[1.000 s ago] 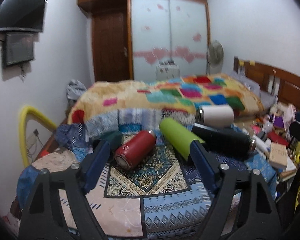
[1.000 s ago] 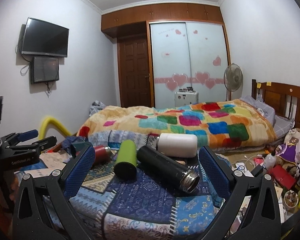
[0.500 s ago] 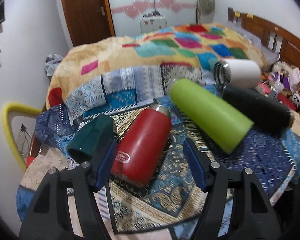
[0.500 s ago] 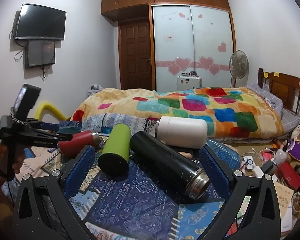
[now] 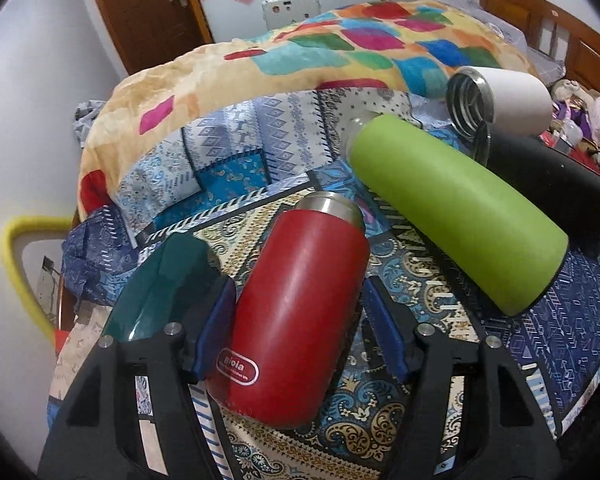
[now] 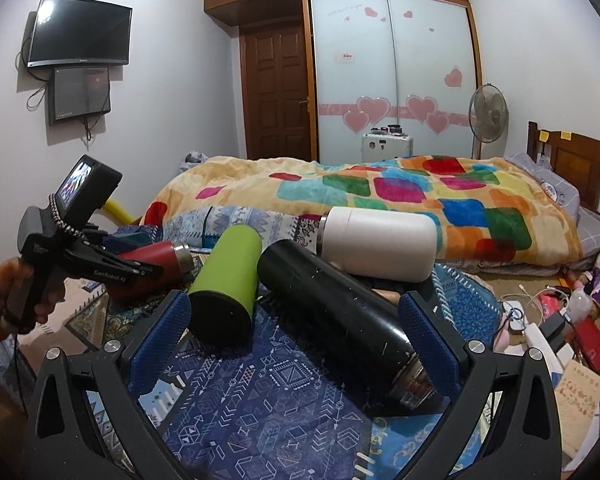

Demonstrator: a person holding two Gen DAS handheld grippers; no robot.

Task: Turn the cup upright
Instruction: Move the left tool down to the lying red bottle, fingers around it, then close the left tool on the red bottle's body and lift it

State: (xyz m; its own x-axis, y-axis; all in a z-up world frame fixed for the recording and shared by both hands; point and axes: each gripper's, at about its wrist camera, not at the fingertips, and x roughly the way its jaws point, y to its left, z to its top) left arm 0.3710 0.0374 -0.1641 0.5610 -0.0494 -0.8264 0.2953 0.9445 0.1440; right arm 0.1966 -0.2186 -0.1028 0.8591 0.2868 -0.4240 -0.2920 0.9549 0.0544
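Several cups lie on their sides on a patterned cloth. A red cup (image 5: 296, 312) lies between the fingers of my left gripper (image 5: 300, 336), whose jaws are open around it; the left pad touches its side and a gap shows at the right pad. It also shows in the right wrist view (image 6: 156, 260). A dark green cup (image 5: 164, 284) lies to its left. A lime green cup (image 5: 456, 208) (image 6: 228, 284), a black flask (image 6: 340, 316) and a white cup (image 6: 380, 244) lie to the right. My right gripper (image 6: 294, 332) is open, with the black flask lying between its fingers.
The patterned cloth (image 6: 260, 408) covers the surface. A bed with a colourful blanket (image 6: 380, 192) lies behind. Clutter covers the floor at the right (image 6: 560, 320). A yellow tube (image 5: 24, 272) stands at the left. A hand (image 6: 20, 292) holds the left gripper.
My left gripper has moved forward and down over the red cup, which now sits between its fingers. My right gripper has moved closer to the black flask.
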